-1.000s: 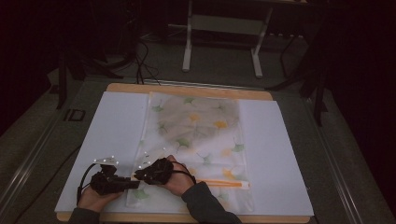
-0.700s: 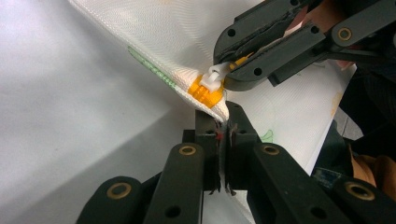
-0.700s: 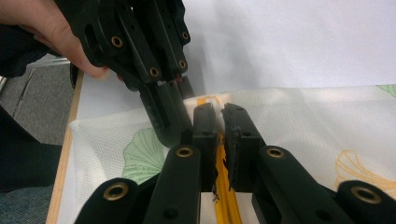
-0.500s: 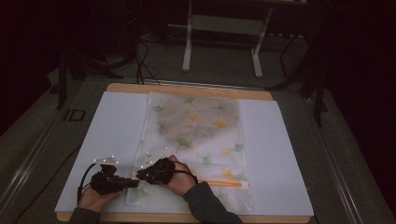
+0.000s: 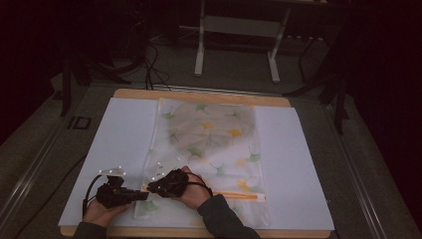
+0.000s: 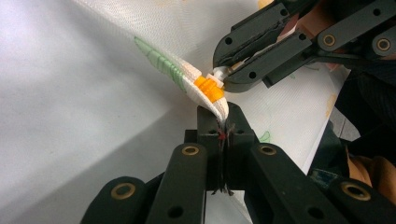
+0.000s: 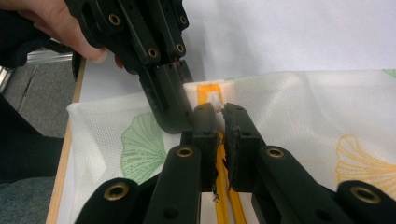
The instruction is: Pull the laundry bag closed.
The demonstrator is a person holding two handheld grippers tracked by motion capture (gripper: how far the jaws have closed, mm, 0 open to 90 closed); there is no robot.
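The room around my table is dark, and what light there is falls mostly on the white sheet (image 5: 119, 144) covering the tabletop. A strip of the wooden table (image 5: 199, 94) shows along the far edge. Beyond it I see grey floor (image 5: 239, 74) and a pale metal stand (image 5: 238, 30) with two legs and a crossbar. Black cables (image 5: 149, 64) trail over the floor at the far left, near dark frame legs (image 5: 69, 79). To the right another dark stand (image 5: 341, 94) rises into shadow. A grey rail (image 5: 30, 164) runs beside the table on my left.
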